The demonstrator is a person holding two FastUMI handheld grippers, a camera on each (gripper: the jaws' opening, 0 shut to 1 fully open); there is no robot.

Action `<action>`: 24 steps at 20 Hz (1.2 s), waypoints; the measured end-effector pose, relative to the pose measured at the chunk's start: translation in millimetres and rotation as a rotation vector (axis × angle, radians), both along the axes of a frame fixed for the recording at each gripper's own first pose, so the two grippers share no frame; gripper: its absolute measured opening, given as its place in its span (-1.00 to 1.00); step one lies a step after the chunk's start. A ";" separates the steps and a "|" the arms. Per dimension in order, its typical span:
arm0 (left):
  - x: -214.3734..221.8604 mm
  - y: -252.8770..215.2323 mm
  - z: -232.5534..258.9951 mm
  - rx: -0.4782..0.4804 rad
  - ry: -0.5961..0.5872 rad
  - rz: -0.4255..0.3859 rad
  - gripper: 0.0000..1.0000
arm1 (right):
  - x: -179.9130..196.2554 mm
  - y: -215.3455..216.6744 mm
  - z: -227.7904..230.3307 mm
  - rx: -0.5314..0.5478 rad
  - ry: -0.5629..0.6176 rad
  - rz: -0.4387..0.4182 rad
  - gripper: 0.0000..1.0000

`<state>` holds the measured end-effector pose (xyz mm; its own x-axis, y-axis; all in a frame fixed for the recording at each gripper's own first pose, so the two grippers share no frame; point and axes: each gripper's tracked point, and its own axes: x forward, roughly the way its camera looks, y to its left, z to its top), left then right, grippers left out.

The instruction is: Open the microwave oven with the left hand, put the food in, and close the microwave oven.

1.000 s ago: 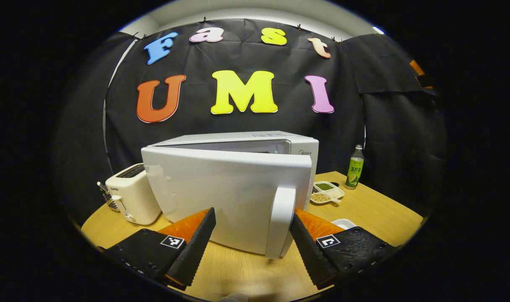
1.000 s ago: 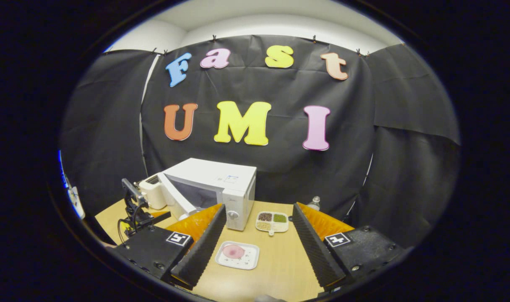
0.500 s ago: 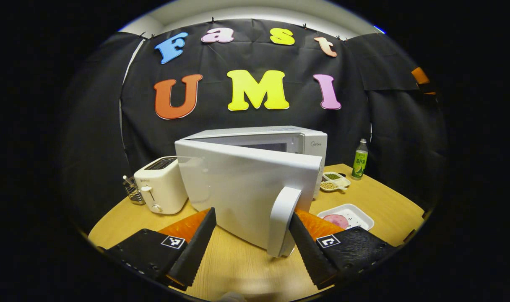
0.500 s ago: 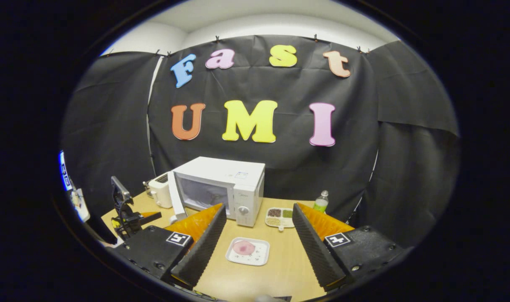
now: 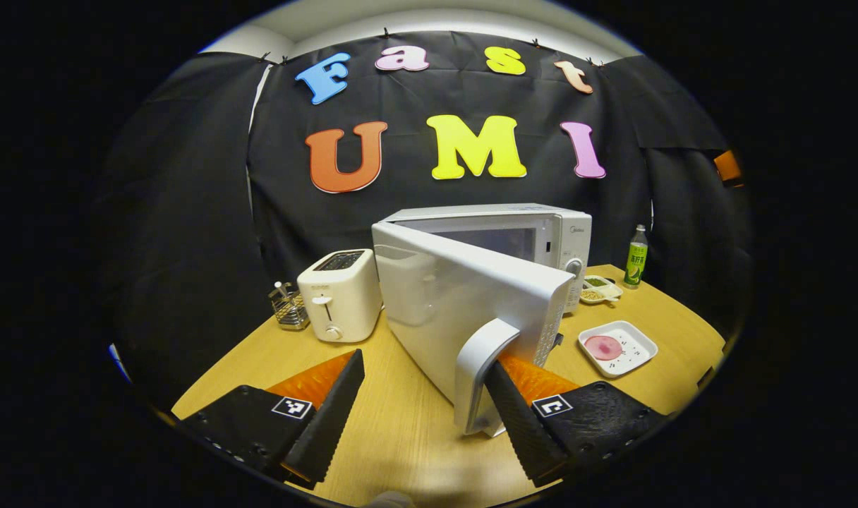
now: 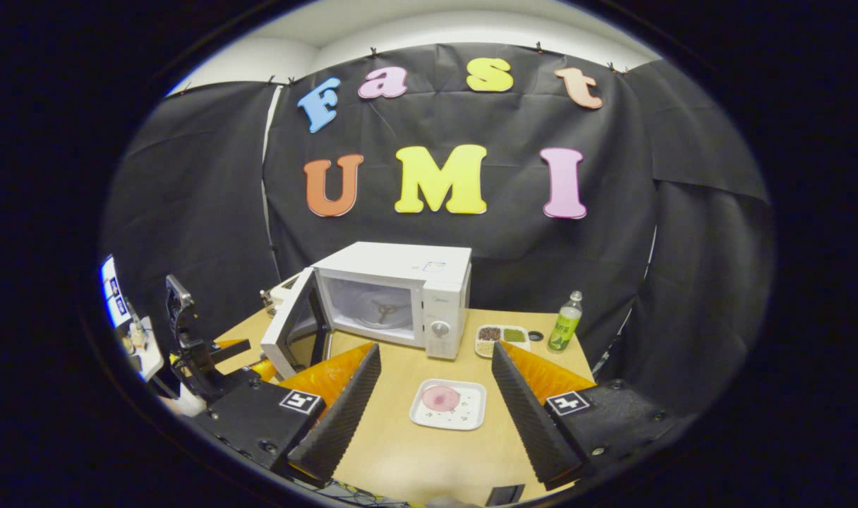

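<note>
Now I swing the microwave (image 5: 542, 240) door (image 5: 464, 310) wider, my left gripper (image 5: 425, 402) spread, one finger hooked behind the handle (image 5: 480, 374) (no clamp), steady so nothing slides, while my right gripper (image 6: 434, 402) waits parted above the food (image 6: 441, 398) on its plate (image 6: 471, 416).

Right gripper view. Right claw (image 6: 432, 395), fingers spread wide, above the wooden surface (image 6: 415, 458). Between them: white tray (image 6: 449, 405) bearing pink food (image 6: 440, 398). Behind: microwave oven (image 6: 401, 296), door (image 6: 288, 331) swung open leftward; green bottle (image 6: 565, 330) at right.
</note>
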<state>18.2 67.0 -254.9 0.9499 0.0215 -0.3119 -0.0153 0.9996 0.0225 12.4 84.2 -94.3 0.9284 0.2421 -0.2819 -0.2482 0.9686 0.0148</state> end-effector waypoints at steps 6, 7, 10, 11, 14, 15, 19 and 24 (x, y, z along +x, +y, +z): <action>-20.7 54.5 -8.0 -0.017 0.028 0.083 0.94 | -1.5 27.4 -9.7 -0.003 0.017 0.040 0.93; -22.6 59.8 -9.6 -0.031 0.038 0.089 0.94 | -1.2 30.4 -11.6 -0.002 0.023 0.043 1.00; -29.5 71.7 -10.3 -0.044 0.050 0.096 0.95 | -0.3 40.2 -15.8 -0.002 0.036 0.058 1.00; -29.4 74.4 -10.0 -0.038 0.051 0.097 0.95 | 1.0 42.7 -16.2 -0.004 0.037 0.062 0.93; -42.3 104.2 -8.6 0.000 0.040 0.152 0.94 | 4.3 48.0 -18.3 -0.008 0.040 0.078 0.93; -46.1 115.3 -9.4 0.004 0.043 0.182 0.93 | 6.2 49.6 -18.9 -0.008 0.041 0.083 0.94; -62.2 137.3 -4.0 0.042 0.052 0.230 0.94 | 27.4 40.1 -25.0 -0.001 0.048 0.059 1.00; -67.4 125.5 20.3 0.065 0.038 0.204 0.94 | 63.9 2.5 -70.1 0.020 0.138 -0.002 1.00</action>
<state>-49.2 192.5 -234.6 0.9114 0.2330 -0.3393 -0.2147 0.9724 0.0910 76.3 86.7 -164.4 0.8817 0.2471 -0.4020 -0.2404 0.9683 0.0680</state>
